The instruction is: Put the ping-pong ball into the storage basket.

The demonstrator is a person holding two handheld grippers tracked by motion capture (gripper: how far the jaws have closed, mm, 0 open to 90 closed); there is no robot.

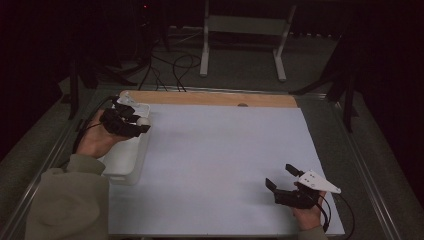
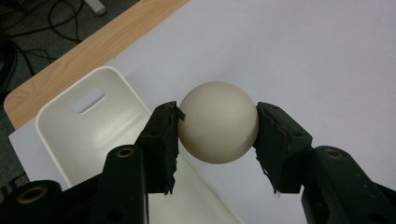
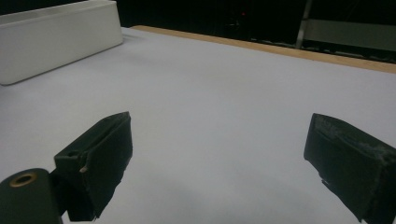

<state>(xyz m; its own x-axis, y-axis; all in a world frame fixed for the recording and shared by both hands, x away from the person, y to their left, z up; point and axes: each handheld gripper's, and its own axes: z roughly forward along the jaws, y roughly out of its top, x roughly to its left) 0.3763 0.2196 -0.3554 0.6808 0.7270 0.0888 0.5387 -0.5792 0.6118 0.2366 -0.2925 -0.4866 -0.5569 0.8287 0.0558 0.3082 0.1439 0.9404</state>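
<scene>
A cream-white ball [image 2: 218, 122] sits between the two black jaws of my left gripper [image 2: 217, 126], which is shut on it. In the high view the left gripper [image 1: 141, 125] hovers over the right rim of a white rectangular bin [image 1: 125, 159] at the table's left, and the ball [image 1: 143, 120] peeks out at its tip. The bin's interior [image 2: 88, 135] lies below and left of the ball. My right gripper [image 1: 281, 176] rests near the front right of the white sheet, jaws wide apart with nothing between them; its pads [image 3: 105, 156] frame bare sheet.
A white sheet [image 1: 220, 165] covers most of the wooden table, whose far edge [image 1: 210, 97] shows as a tan strip. The bin's side [image 3: 51, 37] stands far left in the right gripper view. Cables and a white stand's legs [image 1: 240, 45] lie on the floor beyond.
</scene>
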